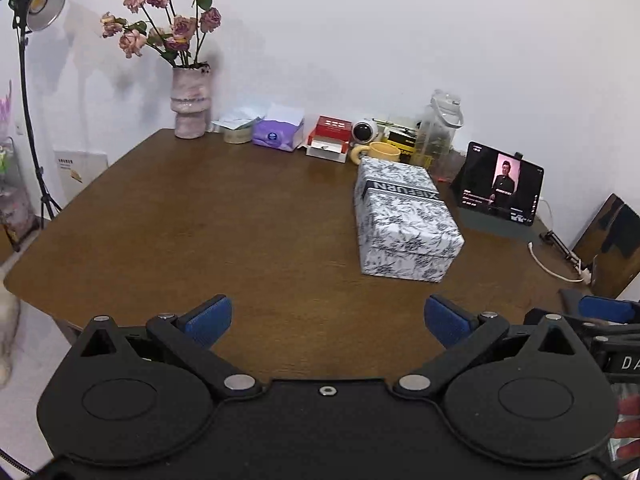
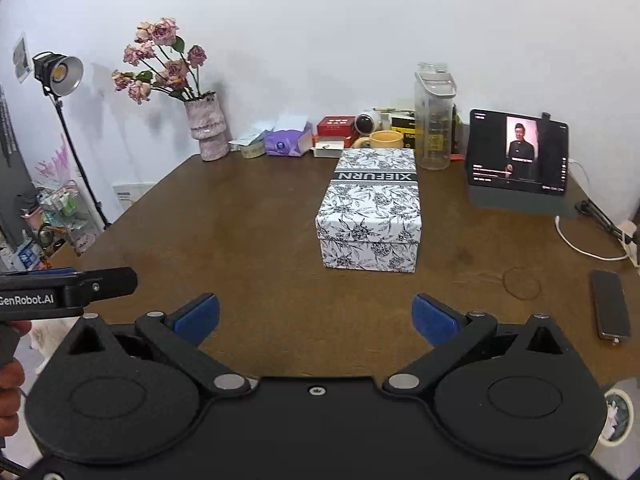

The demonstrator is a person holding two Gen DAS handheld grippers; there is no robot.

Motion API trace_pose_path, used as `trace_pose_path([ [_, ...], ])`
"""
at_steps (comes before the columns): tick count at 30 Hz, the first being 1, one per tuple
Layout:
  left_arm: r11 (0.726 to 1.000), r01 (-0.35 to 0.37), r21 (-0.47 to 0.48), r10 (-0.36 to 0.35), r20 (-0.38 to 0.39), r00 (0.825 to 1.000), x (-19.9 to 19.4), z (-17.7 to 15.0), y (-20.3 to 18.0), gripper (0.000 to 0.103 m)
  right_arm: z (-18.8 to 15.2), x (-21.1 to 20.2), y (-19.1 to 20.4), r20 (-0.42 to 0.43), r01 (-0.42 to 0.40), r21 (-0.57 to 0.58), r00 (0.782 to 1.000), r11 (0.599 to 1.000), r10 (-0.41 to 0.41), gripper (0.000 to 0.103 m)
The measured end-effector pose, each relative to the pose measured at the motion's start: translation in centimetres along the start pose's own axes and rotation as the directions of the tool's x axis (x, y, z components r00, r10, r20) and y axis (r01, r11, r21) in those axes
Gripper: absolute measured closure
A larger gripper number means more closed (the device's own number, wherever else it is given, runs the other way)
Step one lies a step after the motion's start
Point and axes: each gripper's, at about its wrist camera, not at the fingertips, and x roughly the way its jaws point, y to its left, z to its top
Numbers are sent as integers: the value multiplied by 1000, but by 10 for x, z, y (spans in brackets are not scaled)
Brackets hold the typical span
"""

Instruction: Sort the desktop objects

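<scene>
A black-and-white floral lidded box (image 1: 406, 220) (image 2: 372, 210) lies on the brown wooden desk (image 1: 240, 220) (image 2: 240, 232), right of centre. My left gripper (image 1: 328, 320) hovers open over the desk's near edge, nothing between its blue pads. My right gripper (image 2: 316, 318) is also open and empty, directly in front of the box. Along the back wall stand a yellow mug (image 1: 378, 152) (image 2: 384, 140), a purple tissue pack (image 1: 278, 134) (image 2: 288, 142), a red and white box (image 1: 330, 138) (image 2: 334, 130) and a small white camera (image 1: 364, 131) (image 2: 367, 122).
A vase of dried roses (image 1: 191, 104) (image 2: 208, 130) stands back left. A clear water bottle (image 1: 440, 128) (image 2: 434, 120) and a lit tablet (image 1: 500, 184) (image 2: 518, 152) sit at the back right. A phone (image 2: 610, 304) and white cable (image 2: 580, 246) lie at the right edge. A studio lamp (image 1: 38, 4) stands left.
</scene>
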Motion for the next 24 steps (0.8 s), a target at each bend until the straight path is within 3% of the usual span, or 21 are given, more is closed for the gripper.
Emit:
trace_pose_path([
  [7,998,-30,49,32,-38,999,9,4,12,0,-3,3,17,-9,28,26,1000,999,-28,0],
  [14,998,21,50,-19,-54,998,9,2,17,0,-6,7,26,-24,49,27,999,998,-48,0],
  [24,998,26,60,-22,-69,997,12,1,20,0,-8,8,30,-31,55,30,998,998,-54,0],
])
